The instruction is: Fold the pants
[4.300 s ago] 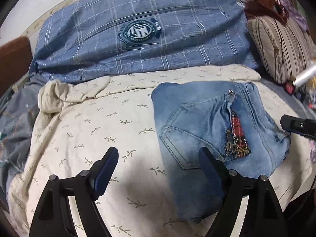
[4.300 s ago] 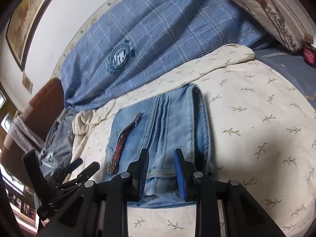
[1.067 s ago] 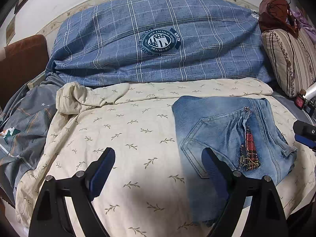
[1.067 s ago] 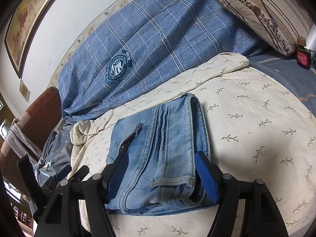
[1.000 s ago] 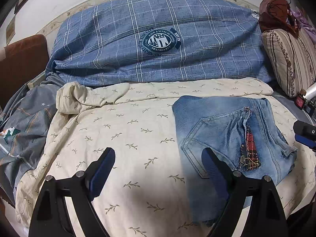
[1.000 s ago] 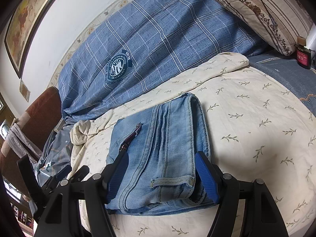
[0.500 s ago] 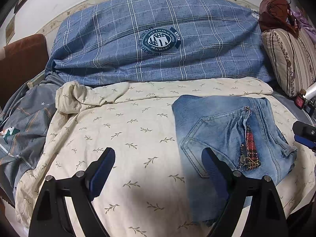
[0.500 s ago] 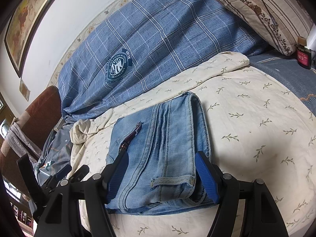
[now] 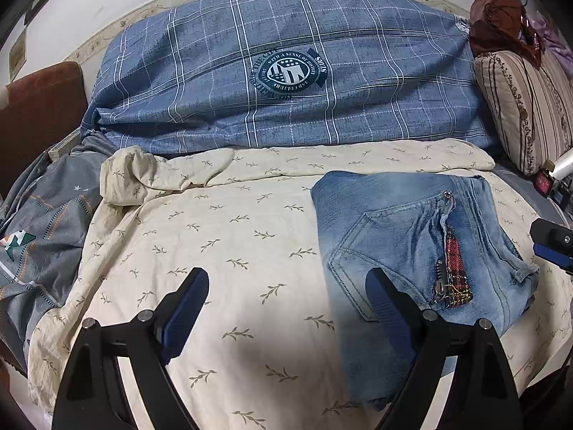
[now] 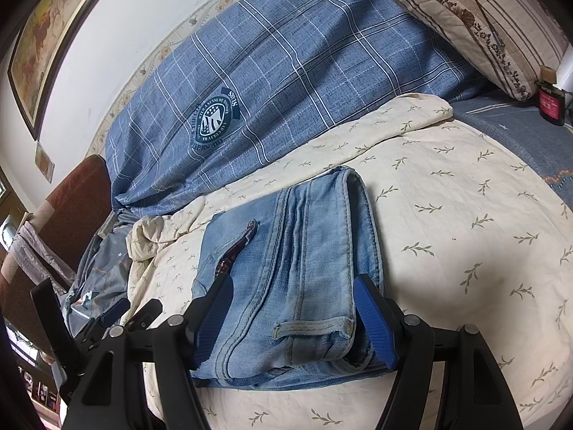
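Currently: Folded Jeans at Rest on Bed, Both Grippers Open

Presently the folded light-blue denim pants (image 9: 412, 247) lie as a compact rectangular stack on the cream leaf-print bedsheet (image 9: 222, 236), in the centre-right of the left wrist view and the lower centre of the right wrist view. A red plaid patch with a metal zipper (image 9: 453, 272) shows on the top layer beside a stitched back pocket.

Left gripper (image 9: 286, 304): its fingers stand wide apart at the bottom of its frame. The left finger sits over bare sheet; the right finger (image 9: 385, 304) overlaps the near edge of the pants in the picture. Nothing is clamped.

Right gripper (image 10: 293, 319): its blue-padded fingers are spread on either side of the near end of the stack, at the belt-loop edge. Both pads stand clear of the denim, so the pants are not gripped.

A large blue plaid pillow with a round crest (image 9: 286, 71) fills the upper centre behind the sheet. A striped beige cushion (image 9: 526, 107) occupies the upper right.
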Available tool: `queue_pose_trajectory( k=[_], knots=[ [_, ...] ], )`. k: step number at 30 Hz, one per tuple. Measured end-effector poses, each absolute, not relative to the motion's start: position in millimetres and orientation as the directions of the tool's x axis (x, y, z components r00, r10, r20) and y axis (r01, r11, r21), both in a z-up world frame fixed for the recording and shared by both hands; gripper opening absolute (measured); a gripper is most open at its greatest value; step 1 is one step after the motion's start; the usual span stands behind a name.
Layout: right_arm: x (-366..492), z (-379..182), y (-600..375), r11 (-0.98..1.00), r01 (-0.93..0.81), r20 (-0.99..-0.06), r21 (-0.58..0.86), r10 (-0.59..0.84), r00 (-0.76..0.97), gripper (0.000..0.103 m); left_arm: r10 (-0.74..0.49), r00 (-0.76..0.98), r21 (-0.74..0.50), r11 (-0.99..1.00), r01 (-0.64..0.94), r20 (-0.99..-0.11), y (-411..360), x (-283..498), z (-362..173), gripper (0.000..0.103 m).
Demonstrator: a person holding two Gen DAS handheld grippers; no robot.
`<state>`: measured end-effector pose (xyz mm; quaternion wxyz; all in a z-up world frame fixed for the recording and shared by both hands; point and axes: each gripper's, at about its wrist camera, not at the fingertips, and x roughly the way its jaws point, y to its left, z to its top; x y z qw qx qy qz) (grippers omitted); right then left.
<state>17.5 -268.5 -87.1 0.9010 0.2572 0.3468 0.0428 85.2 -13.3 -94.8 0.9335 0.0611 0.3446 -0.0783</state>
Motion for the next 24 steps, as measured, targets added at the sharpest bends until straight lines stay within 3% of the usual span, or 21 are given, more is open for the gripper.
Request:
queue_pose_trajectory(
  k=[24],
  knots=[
    [20.1,-90.0,-268.0,0.864,0.101,-0.61,0.494,0.261,0.748,0.073,-0.105,0.734,0.05,0.981,0.187,-0.671,-13.1,88.8,-97.8,0.09]
  ],
)
